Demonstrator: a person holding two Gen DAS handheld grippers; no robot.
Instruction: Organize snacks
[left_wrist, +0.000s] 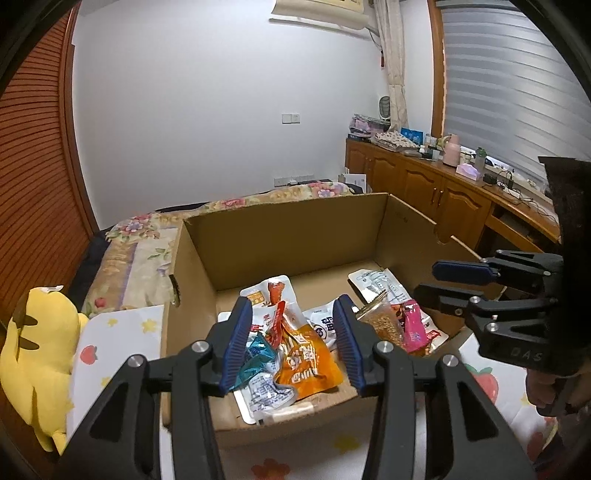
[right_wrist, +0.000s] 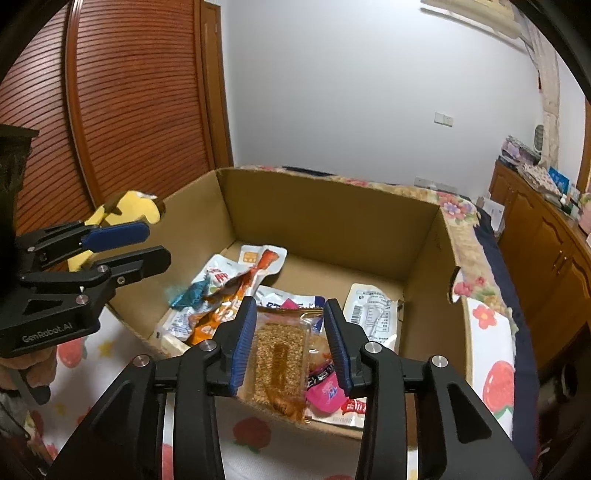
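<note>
Open cardboard box (left_wrist: 295, 236) has snack packets piled loose on its floor: an orange pouch (left_wrist: 308, 363), a crumpled teal wrapper (left_wrist: 258, 356), a clear sesame bar pack (right_wrist: 280, 358), a pink packet (right_wrist: 325, 395), and white sachets (right_wrist: 373, 314) lying flat.

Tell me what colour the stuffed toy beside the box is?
The stuffed toy is yellow with dark markings, best seen in the left wrist view.

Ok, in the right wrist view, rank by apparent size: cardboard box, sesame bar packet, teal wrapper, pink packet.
1. cardboard box
2. sesame bar packet, though it lies nearest the camera, which inflates it
3 and 4. teal wrapper and pink packet look alike; the pink one is partly hidden, so unranked.
</note>
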